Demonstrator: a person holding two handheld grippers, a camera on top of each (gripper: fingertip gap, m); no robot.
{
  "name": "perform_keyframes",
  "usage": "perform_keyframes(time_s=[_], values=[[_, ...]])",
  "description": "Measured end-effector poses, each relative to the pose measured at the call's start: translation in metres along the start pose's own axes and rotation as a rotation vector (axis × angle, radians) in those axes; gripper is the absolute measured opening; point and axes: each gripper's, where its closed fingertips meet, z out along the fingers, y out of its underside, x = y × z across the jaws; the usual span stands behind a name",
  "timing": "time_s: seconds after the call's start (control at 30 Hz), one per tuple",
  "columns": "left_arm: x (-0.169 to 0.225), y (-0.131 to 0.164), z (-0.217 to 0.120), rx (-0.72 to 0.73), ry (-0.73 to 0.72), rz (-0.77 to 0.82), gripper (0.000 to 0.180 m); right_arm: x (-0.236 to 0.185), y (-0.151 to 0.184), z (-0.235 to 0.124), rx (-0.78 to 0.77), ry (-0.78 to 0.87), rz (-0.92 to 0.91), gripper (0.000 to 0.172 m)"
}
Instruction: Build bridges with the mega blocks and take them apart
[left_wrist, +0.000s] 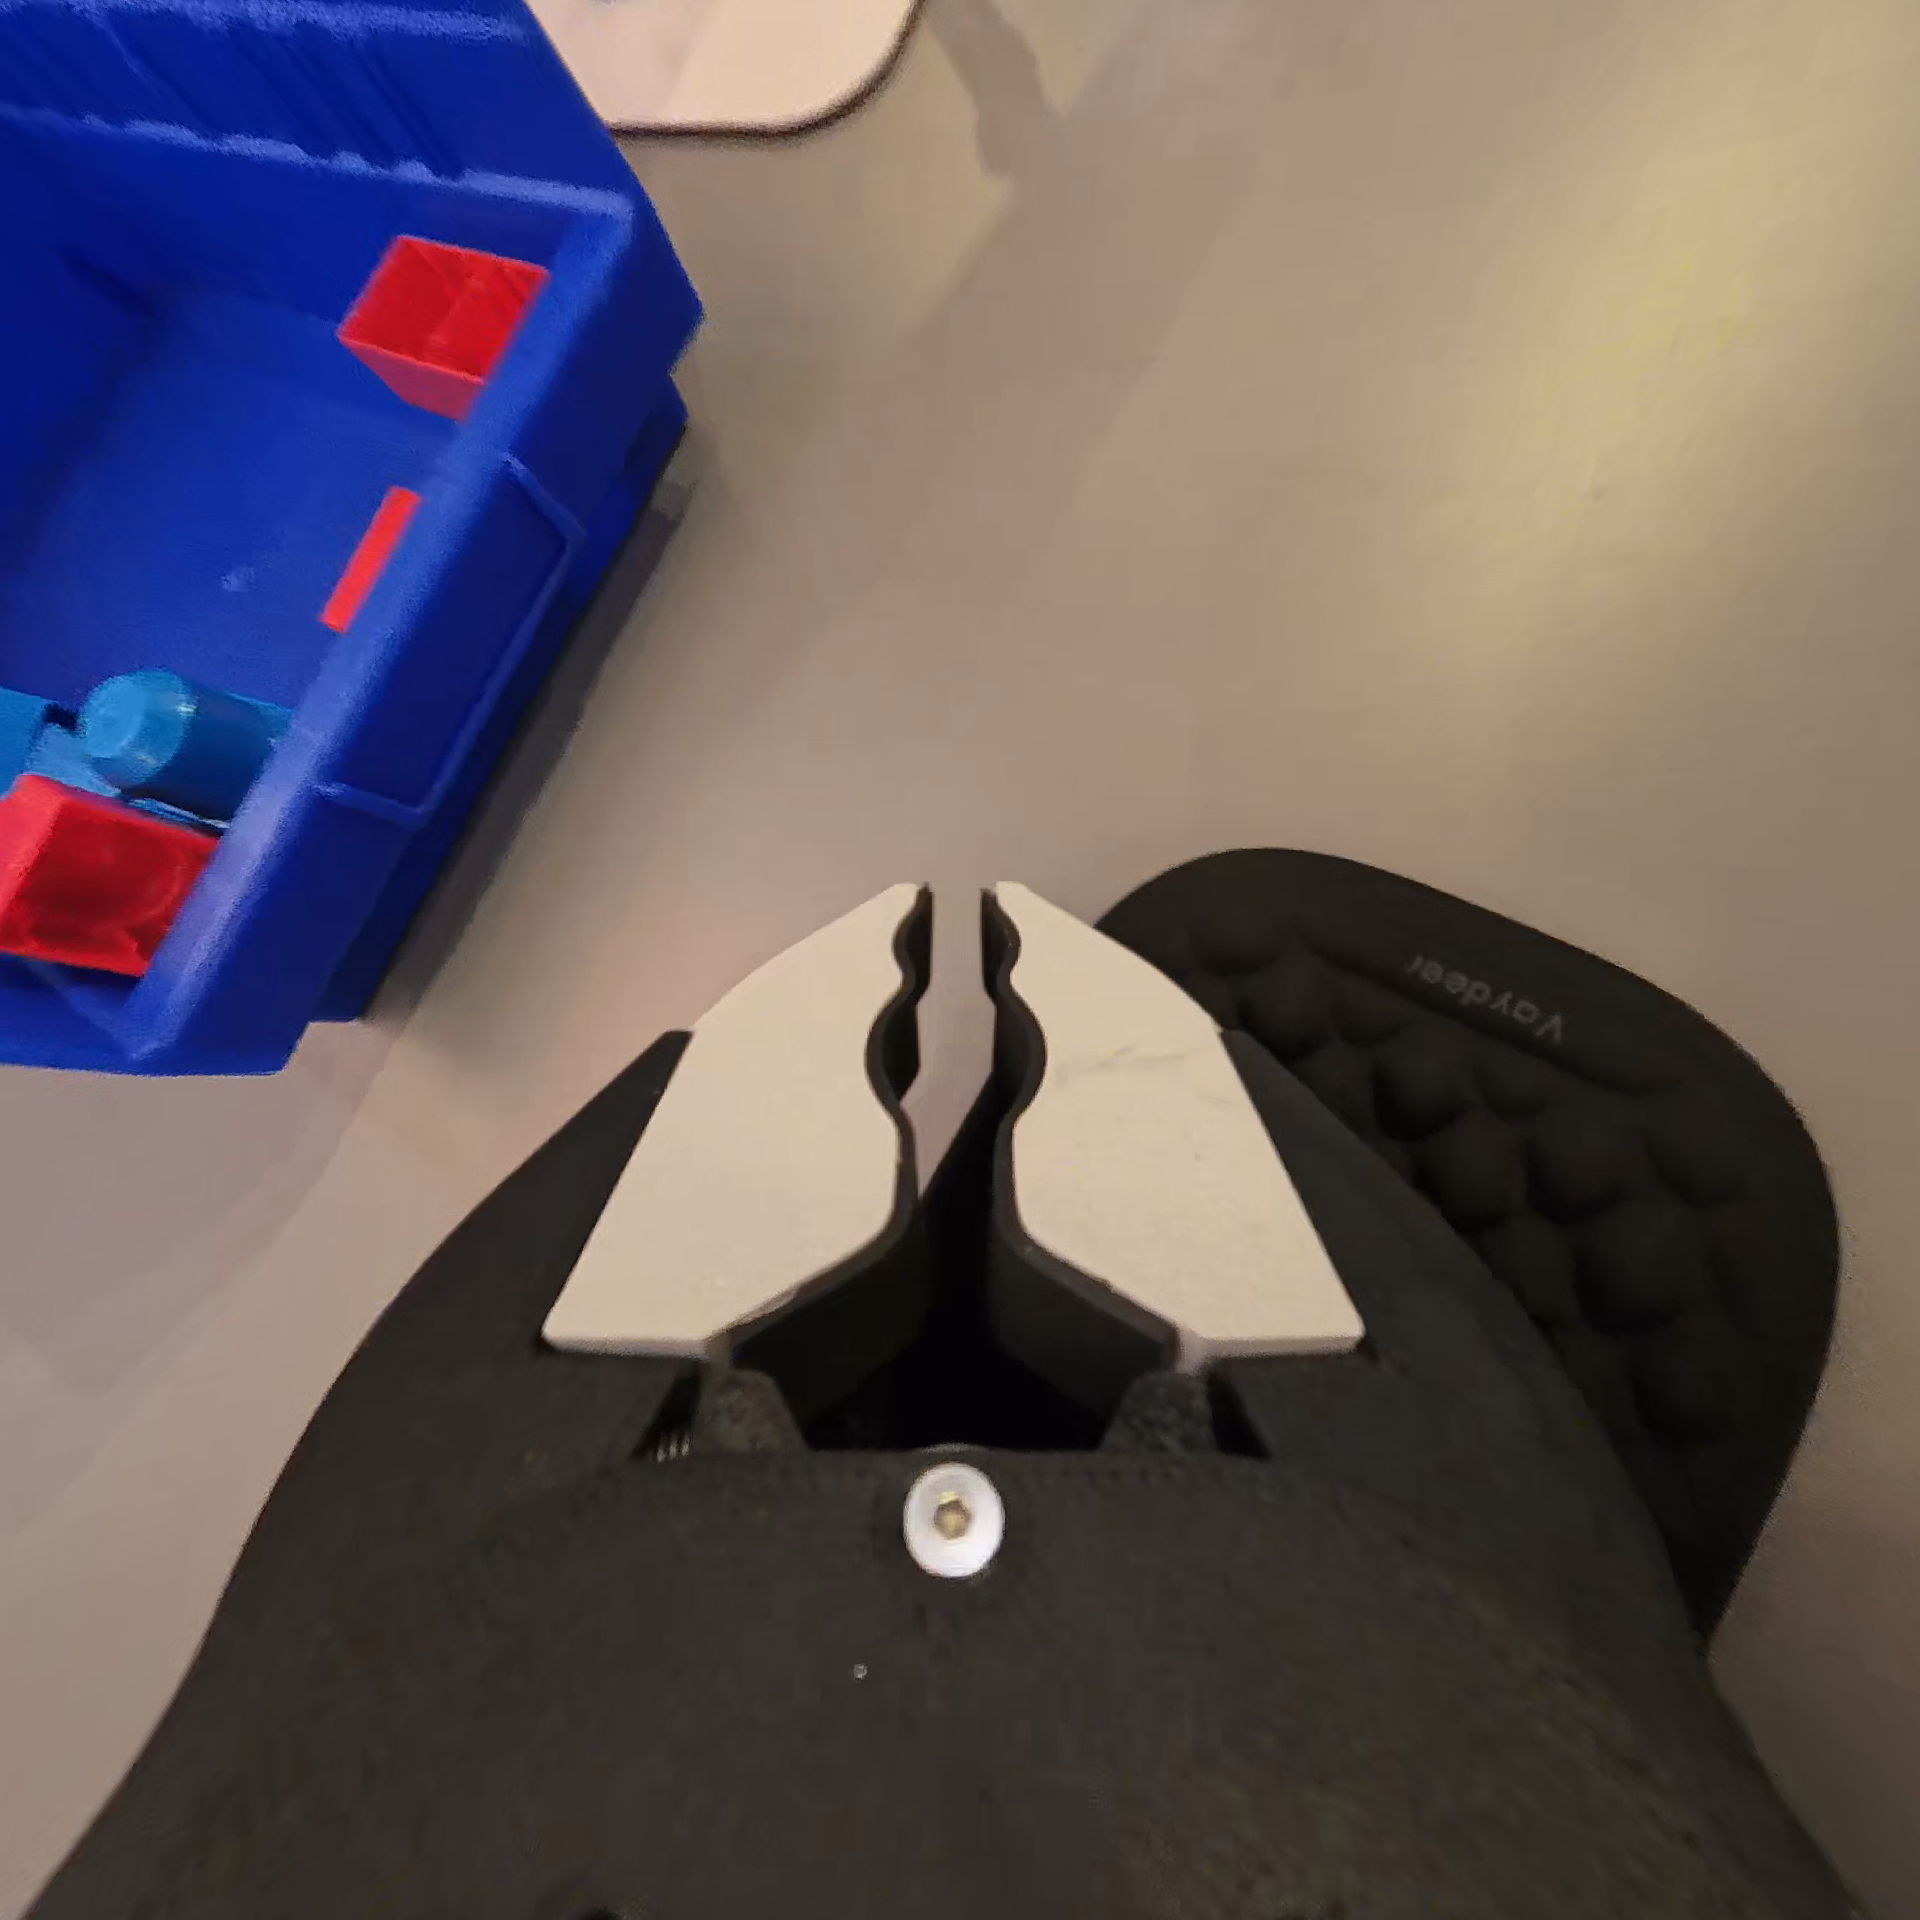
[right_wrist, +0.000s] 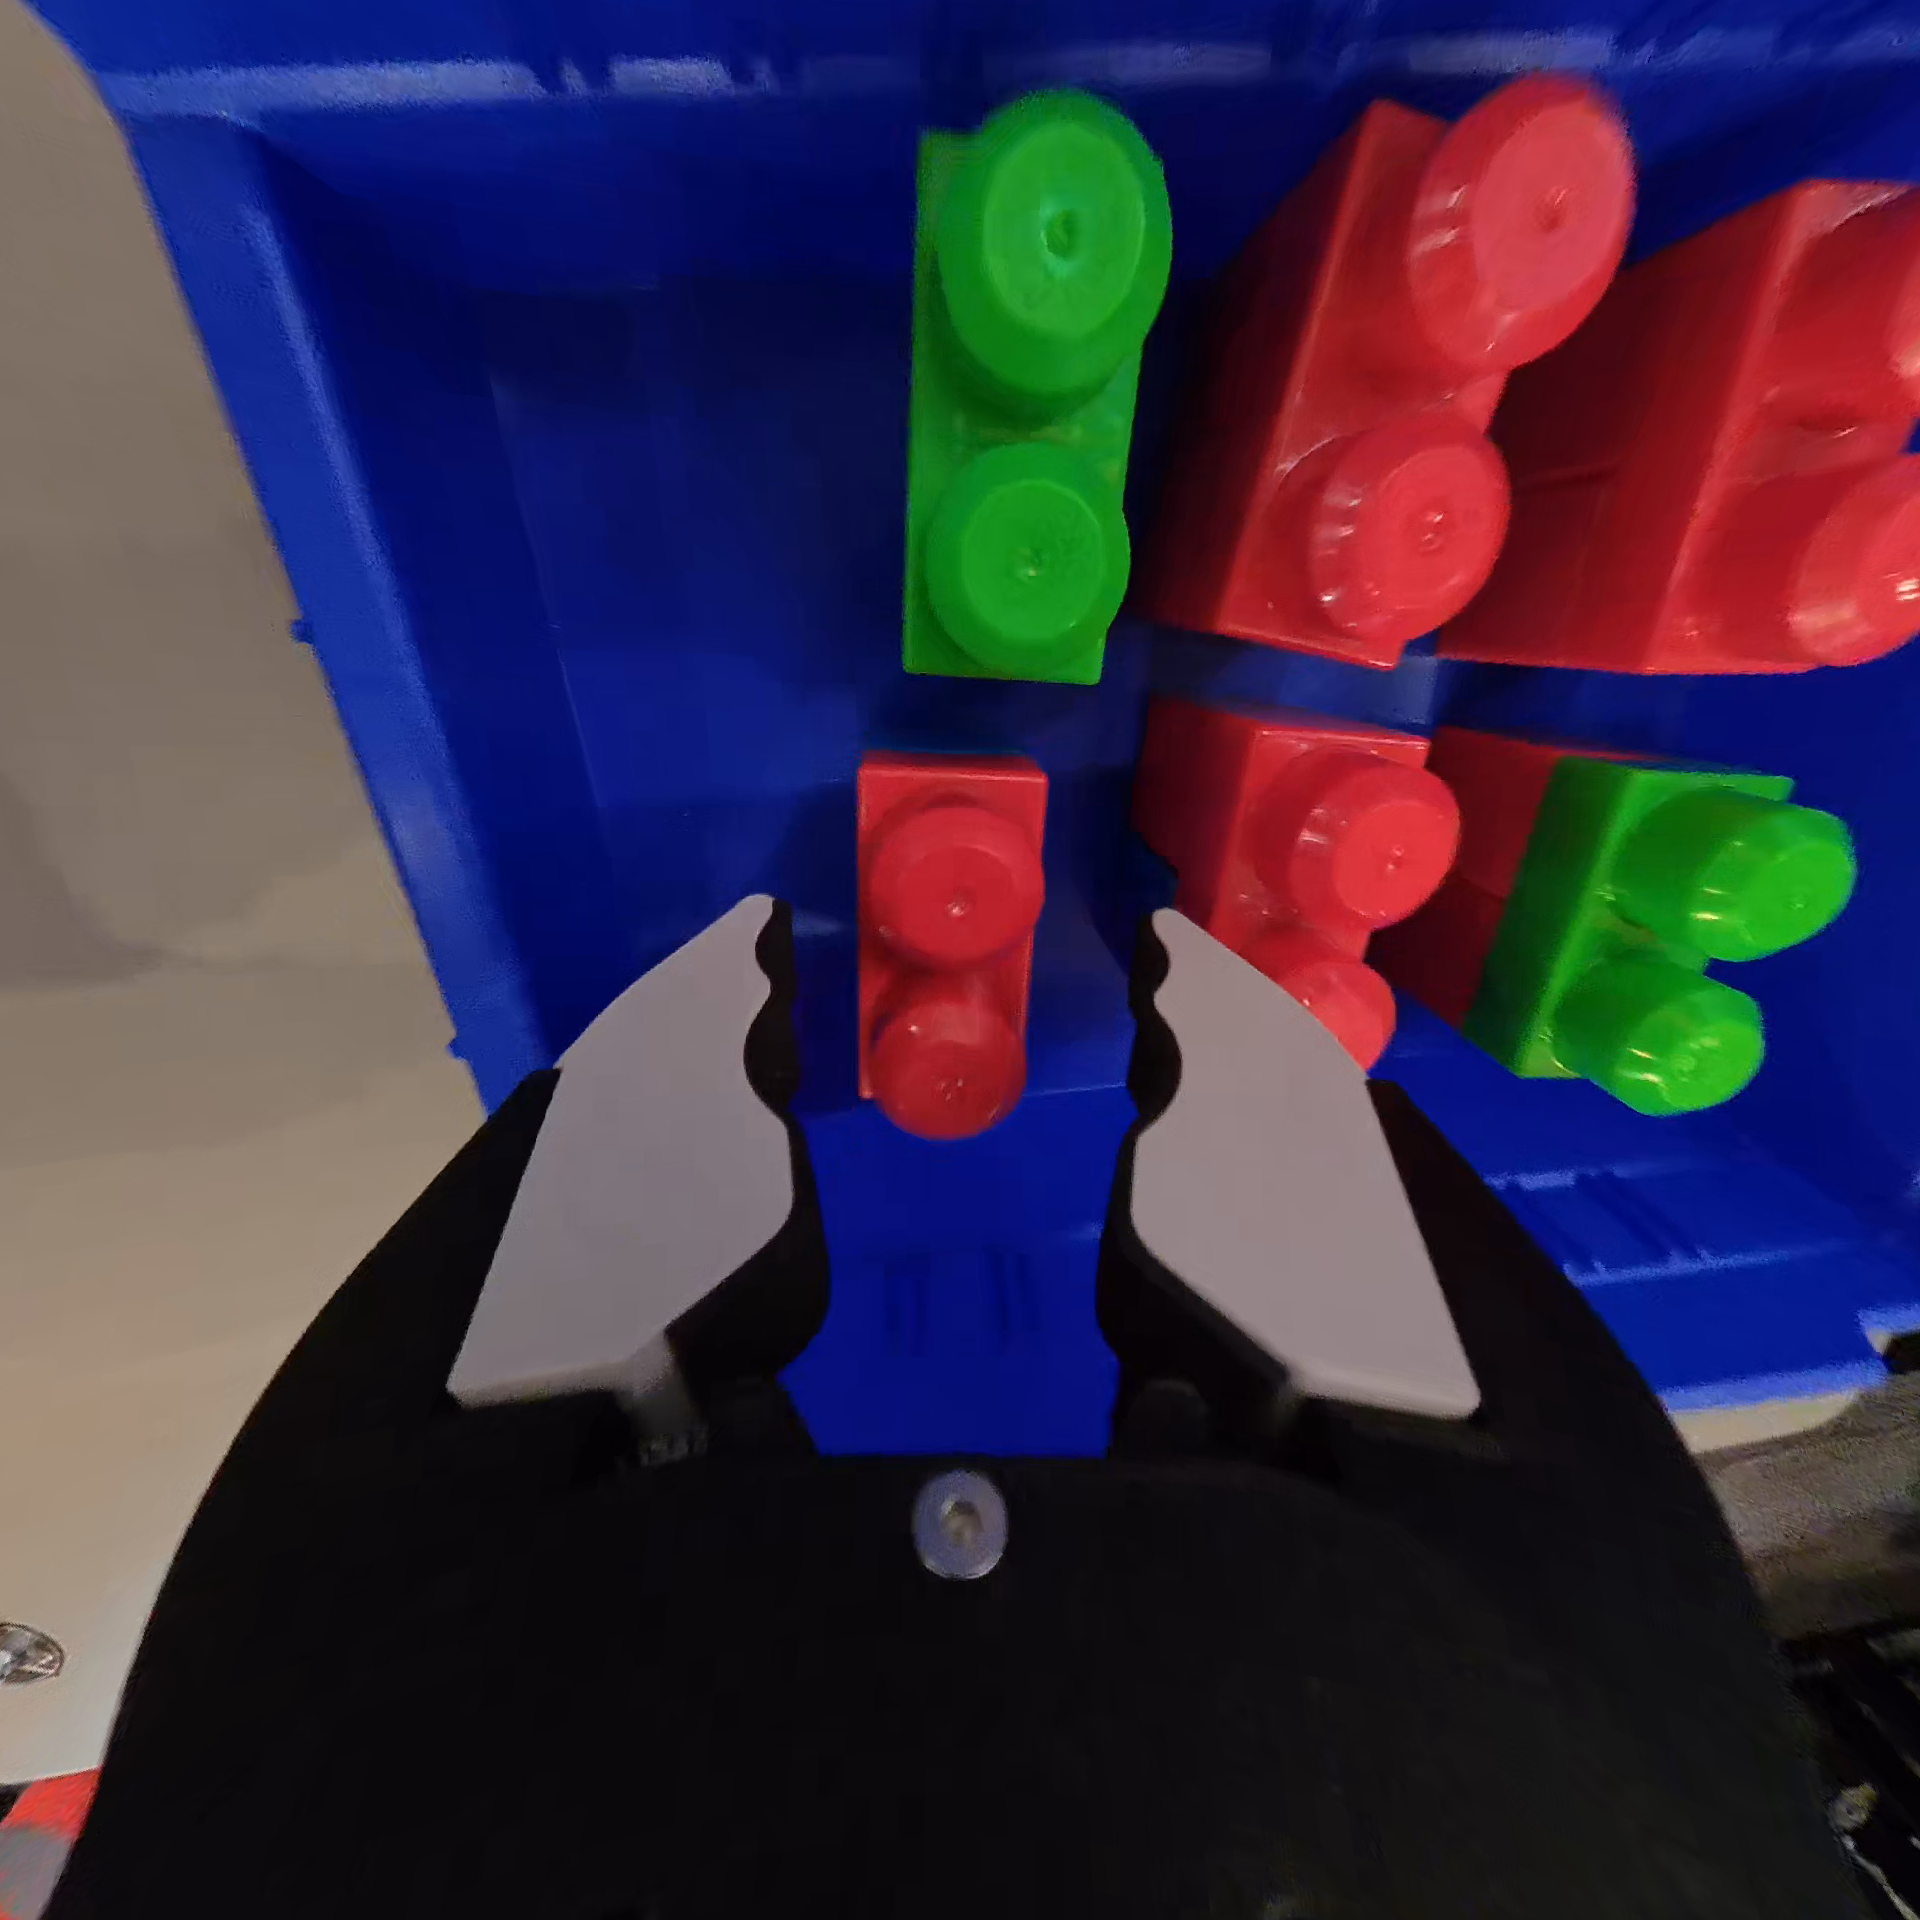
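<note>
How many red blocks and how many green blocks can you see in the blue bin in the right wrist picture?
Red blocks: 5, for example the small one between the open jaws.
Green blocks: 2, one at the top and one on the right.
Total: 7 blocks in the blue bin.

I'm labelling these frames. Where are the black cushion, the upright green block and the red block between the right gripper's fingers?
black cushion (left_wrist: 1507, 1122), left wrist view, dimpled top
green block (right_wrist: 1023, 384), right wrist view, studs
red block (right_wrist: 951, 935), right wrist view, studs
</note>
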Motion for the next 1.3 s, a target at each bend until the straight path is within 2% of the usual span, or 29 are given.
perform_keyframes(time_s=[0.2, 0.33, 0.43, 0.53, 0.67, 0.73, 0.8, 0.87, 0.93, 1.03, 1.13, 1.2, 1.3], values=[[-0.033, -0.033, -0.035, 0.078, -0.158, -0.010, 0.025, -0.016, -0.016, -0.061, 0.104, 0.129, -0.002, 0.061], [-0.068, -0.058, -0.054, 0.033, -0.259, 0.046, 0.036, -0.054, -0.053, -0.100, 0.227, 0.209, -0.052, 0.056], [-0.095, -0.073, -0.051, -0.070, -0.265, 0.125, 0.037, -0.093, -0.092, -0.111, 0.290, 0.233, -0.127, 0.051], [-0.123, -0.068, -0.032, -0.204, -0.221, 0.196, 0.037, -0.132, -0.136, -0.112, 0.394, 0.226, -0.186, 0.048], [-0.161, -0.035, -0.012, -0.421, -0.201, 0.303, 0.026, -0.173, -0.173, -0.102, 0.486, 0.183, -0.246, 0.043], [-0.173, -0.027, -0.006, -0.470, -0.228, 0.374, 0.019, -0.185, -0.183, -0.096, 0.497, 0.167, -0.267, 0.041], [-0.181, -0.018, -0.001, -0.533, -0.262, 0.440, 0.021, -0.192, -0.188, -0.091, 0.500, 0.158, -0.277, 0.040], [-0.178, -0.013, 0.005, -0.537, -0.244, 0.466, 0.025, -0.198, -0.193, -0.090, 0.523, 0.143, -0.282, 0.038], [-0.181, -0.019, 0.004, -0.515, -0.295, 0.511, 0.026, -0.202, -0.196, -0.089, 0.544, 0.129, -0.282, 0.038], [-0.175, -0.034, 0.006, -0.429, -0.244, 0.450, 0.028, -0.206, -0.203, -0.086, 0.555, 0.116, -0.296, 0.038], [-0.163, -0.042, 0.014, -0.382, -0.093, 0.398, 0.031, -0.211, -0.211, -0.080, 0.555, 0.098, -0.316, 0.036], [-0.152, -0.040, 0.021, -0.405, 0.052, 0.372, 0.034, -0.214, -0.215, -0.077, 0.566, 0.083, -0.324, 0.036], [-0.155, -0.030, 0.030, -0.510, 0.160, 0.323, 0.037, -0.220, -0.218, -0.072, 0.569, 0.059, -0.333, 0.035]])
